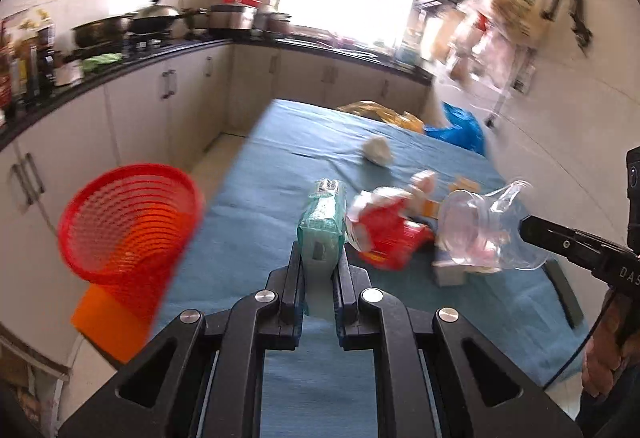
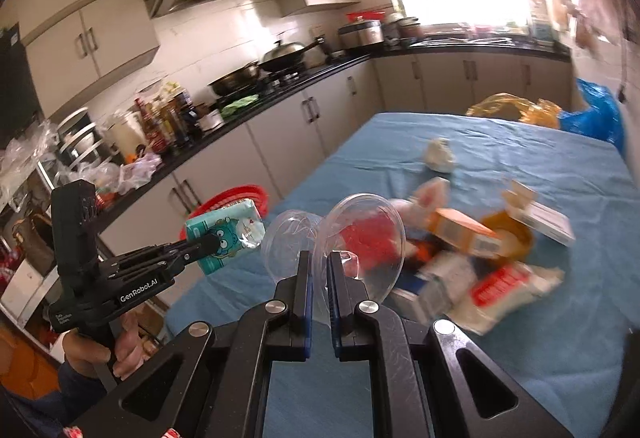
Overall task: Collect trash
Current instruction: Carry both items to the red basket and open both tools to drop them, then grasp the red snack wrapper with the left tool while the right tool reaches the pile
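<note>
Left gripper (image 1: 319, 258) clamped on a soft, glossy teal tissue pack (image 1: 323, 224), held above the blue cloth-covered table (image 1: 280, 142) near its left edge. Right gripper (image 2: 319, 270) pinching a clear, thin plastic clamshell cup (image 2: 360, 238), hinged open, over crumpled wrappers. Beside the table, a red mesh wastebasket (image 1: 128, 222); contents blurred.

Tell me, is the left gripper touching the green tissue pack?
Touching. In the left wrist view, the left gripper has both fingers pressed against the sides of the green tissue pack.

teal tissue pack (image 1: 322, 228): held aloft | clear plastic container (image 2: 352, 242): held, open | red basket (image 1: 128, 226): beside table
</note>
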